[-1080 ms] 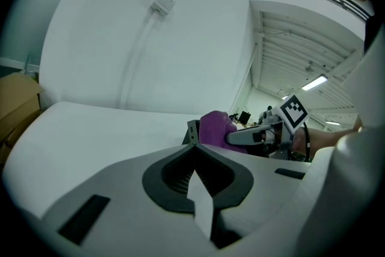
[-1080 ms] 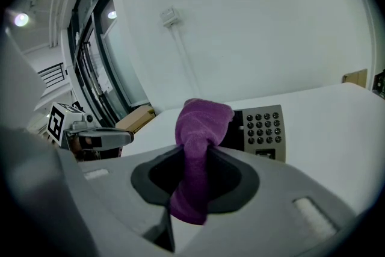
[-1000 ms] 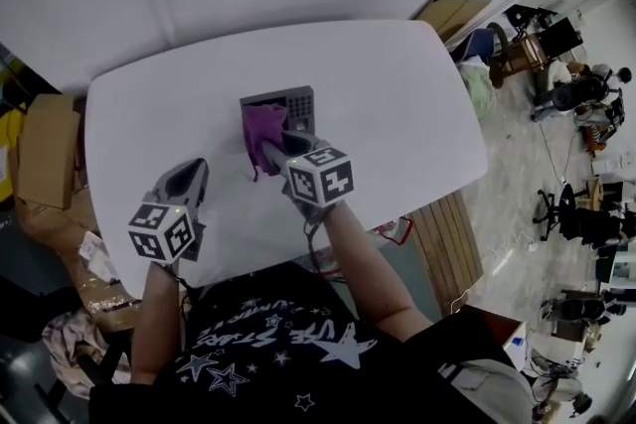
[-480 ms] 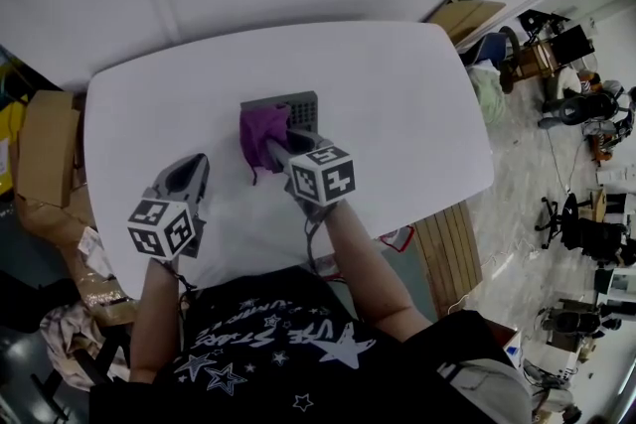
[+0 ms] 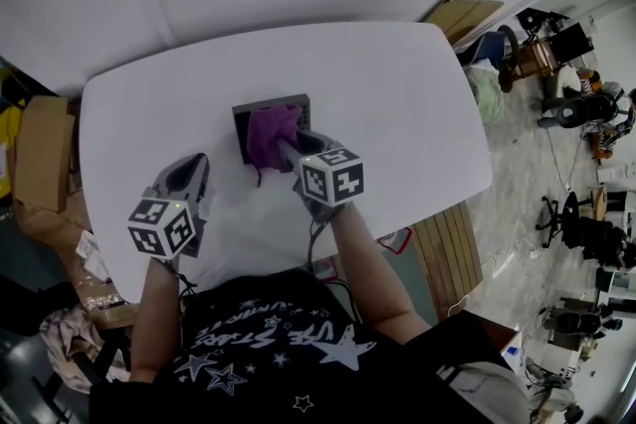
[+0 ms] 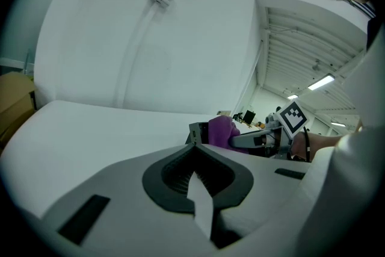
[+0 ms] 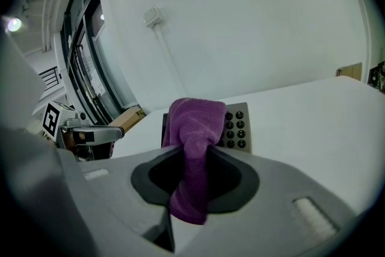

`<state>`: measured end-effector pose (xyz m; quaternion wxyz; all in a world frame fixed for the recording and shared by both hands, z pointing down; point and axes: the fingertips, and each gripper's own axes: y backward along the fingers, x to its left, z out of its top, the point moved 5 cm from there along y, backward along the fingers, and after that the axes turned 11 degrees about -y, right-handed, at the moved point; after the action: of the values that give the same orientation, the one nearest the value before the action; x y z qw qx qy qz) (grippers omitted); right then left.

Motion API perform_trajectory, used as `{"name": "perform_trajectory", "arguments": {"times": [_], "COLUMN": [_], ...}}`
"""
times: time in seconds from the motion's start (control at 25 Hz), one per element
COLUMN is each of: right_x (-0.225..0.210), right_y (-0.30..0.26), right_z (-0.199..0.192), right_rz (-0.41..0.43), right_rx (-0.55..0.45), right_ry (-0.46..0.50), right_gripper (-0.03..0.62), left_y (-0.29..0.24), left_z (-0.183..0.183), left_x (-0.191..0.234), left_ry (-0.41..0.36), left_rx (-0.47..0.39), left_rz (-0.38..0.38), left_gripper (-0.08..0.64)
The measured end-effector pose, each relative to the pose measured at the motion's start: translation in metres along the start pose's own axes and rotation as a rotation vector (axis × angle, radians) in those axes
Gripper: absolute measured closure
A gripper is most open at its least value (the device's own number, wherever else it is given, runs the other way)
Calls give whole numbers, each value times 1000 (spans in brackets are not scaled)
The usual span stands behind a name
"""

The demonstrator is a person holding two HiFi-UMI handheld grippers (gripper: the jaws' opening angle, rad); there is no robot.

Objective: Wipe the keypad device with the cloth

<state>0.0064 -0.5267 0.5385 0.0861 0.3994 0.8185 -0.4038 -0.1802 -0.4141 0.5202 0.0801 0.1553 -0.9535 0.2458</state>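
Observation:
A dark grey keypad device (image 5: 242, 126) lies on the white table (image 5: 397, 104). A purple cloth (image 5: 270, 132) is draped over its middle and right part. My right gripper (image 5: 289, 148) is shut on the cloth and presses it onto the device. In the right gripper view the cloth (image 7: 194, 129) hangs between the jaws, and rows of round keys on the keypad device (image 7: 237, 125) show to its right. My left gripper (image 5: 189, 171) rests on the table to the near left, shut on nothing, apart from the device. In the left gripper view the keypad device (image 6: 195, 132) and cloth (image 6: 221, 132) lie ahead.
Cardboard boxes (image 5: 45, 149) stand on the floor past the table's left edge. A wooden pallet (image 5: 447, 243) lies by the near right corner, and office chairs (image 5: 566, 104) stand further right. The table's near edge runs just under both grippers.
My right gripper has dragged the cloth to the right and a little farther across the device, so the device's bare left part now shows. The left gripper has stayed still.

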Motion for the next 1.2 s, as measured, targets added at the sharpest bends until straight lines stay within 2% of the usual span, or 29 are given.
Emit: {"name": "perform_trajectory", "arguments": {"times": [0.8, 1.2], "right_x": [-53, -57], "right_y": [28, 49], "right_z": [-1, -15], "right_rz": [-43, -98], "right_rx": [-41, -64], "right_ry": [-62, -81], "right_gripper": [494, 494], "left_y": [-22, -11], "left_z": [2, -4], "left_x": [-22, -30], "left_ry": [-11, -26], "left_rx": [8, 3], "left_rz": [-11, -35], "left_gripper": [551, 551]}}
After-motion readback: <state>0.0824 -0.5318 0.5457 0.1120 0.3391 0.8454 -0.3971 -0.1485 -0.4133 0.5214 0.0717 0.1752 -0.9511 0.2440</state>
